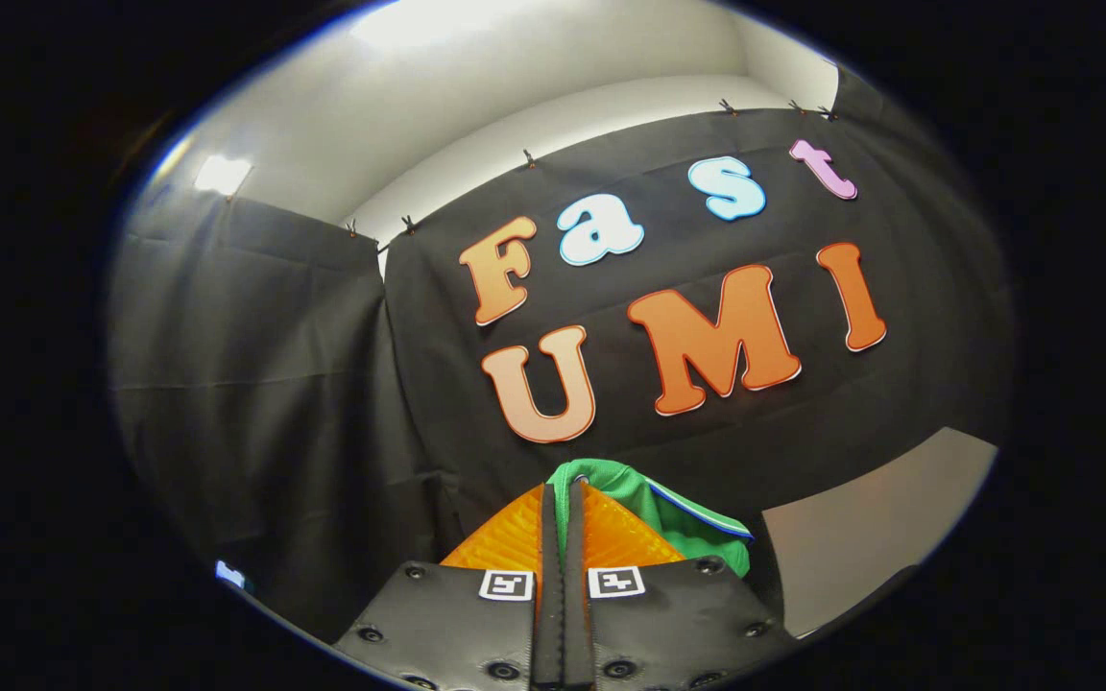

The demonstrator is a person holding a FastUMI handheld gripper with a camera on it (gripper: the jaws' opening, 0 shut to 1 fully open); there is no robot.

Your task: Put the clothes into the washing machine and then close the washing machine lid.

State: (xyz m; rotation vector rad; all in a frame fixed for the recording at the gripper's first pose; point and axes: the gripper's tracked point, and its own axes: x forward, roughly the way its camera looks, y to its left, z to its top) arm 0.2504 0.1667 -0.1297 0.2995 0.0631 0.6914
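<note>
Right, fingers (563,499) pinched tight on the green garment (673,513), held aloft; most hangs beyond them, so a thin pinch could slip mid-carry.

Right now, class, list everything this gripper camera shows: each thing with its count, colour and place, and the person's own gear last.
green garment: one, green with a thin blue-and-white edge, pinched between the fingers and bunched just ahead of their tips.
black cloth wall: two hung panels, black, beyond the fingers, clipped along the top edge.
clips: several, dark, spaced along the top of the cloth.
pale wall and ceiling: white, above the cloth.
grey surface: one, light grey, low beside the garment.
gripper: one, fingers closed together on the garment, pointing up toward the cloth.
</note>
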